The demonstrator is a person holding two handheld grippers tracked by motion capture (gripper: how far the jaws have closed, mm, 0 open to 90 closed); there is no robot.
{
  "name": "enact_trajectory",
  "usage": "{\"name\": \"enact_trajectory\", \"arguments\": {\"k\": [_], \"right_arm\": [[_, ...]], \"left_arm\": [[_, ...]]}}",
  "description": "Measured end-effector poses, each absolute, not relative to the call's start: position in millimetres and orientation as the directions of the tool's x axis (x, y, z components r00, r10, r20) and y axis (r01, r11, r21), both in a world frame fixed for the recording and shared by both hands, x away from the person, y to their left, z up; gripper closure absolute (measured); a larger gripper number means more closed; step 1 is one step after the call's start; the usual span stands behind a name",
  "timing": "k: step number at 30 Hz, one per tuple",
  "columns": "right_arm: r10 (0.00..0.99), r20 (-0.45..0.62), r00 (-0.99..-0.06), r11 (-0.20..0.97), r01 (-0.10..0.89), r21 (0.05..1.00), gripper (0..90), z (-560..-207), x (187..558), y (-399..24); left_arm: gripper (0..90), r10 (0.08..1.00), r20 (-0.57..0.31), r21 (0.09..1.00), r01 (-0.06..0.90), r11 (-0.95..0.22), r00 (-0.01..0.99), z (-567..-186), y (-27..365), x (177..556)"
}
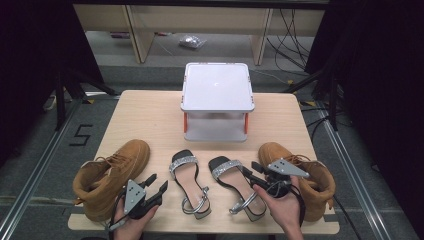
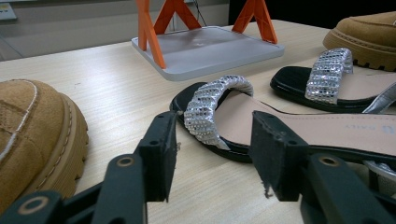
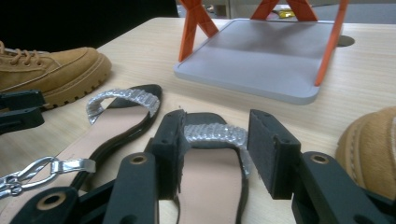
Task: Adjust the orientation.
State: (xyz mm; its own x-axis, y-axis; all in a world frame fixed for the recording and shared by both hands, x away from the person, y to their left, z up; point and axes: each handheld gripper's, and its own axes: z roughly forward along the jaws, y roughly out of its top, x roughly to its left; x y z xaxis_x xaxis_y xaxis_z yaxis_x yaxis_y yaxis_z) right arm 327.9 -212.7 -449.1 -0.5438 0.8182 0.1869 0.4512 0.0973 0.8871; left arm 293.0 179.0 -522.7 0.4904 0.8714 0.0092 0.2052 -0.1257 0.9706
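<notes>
At desk's 6 o'clock edge, left gripper (image 1: pixel 156 185) and right gripper (image 1: pixel 258 170) rest low, fingers open, empty; left sandal (image 1: pixel 187 182) heel hidden in left gripper view.

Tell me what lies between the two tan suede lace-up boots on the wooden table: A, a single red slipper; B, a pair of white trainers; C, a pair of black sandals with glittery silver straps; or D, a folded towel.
C: two black sandals with glittery silver straps lie side by side between the left tan suede boot and the right one.
</notes>
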Motion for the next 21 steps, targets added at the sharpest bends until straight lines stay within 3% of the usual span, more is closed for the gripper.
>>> {"name": "enact_trajectory", "arguments": {"k": [8, 12, 15, 20, 21], "right_arm": [[0.796, 0.187, -0.576, 0.147, 0.483, 0.863, 67.0, -449, 330, -200], [0.776, 0.149, -0.614, 0.229, 0.493, 0.839, 81.1, -448, 334, -188], [0.766, 0.144, -0.627, 0.267, 0.513, 0.815, 90.0, -448, 336, -180], [0.757, 0.150, -0.636, 0.318, 0.559, 0.766, 90.0, -448, 334, -167], [0.744, 0.157, -0.650, 0.353, 0.580, 0.734, 90.0, -451, 333, -160]], "left_arm": [[77.7, 0.839, -0.019, 0.975, 0.196, -0.105, 0.543, -503, 177, 291], [89.3, 0.823, 0.028, 0.974, 0.171, -0.151, 0.568, -465, 170, 304], [89.6, 0.820, 0.021, 0.959, 0.221, -0.179, 0.572, -449, 162, 314], [89.6, 0.792, 0.020, 0.916, 0.305, -0.259, 0.610, -457, 157, 310], [89.7, 0.782, 0.007, 0.886, 0.359, -0.294, 0.623, -466, 156, 305]]}}
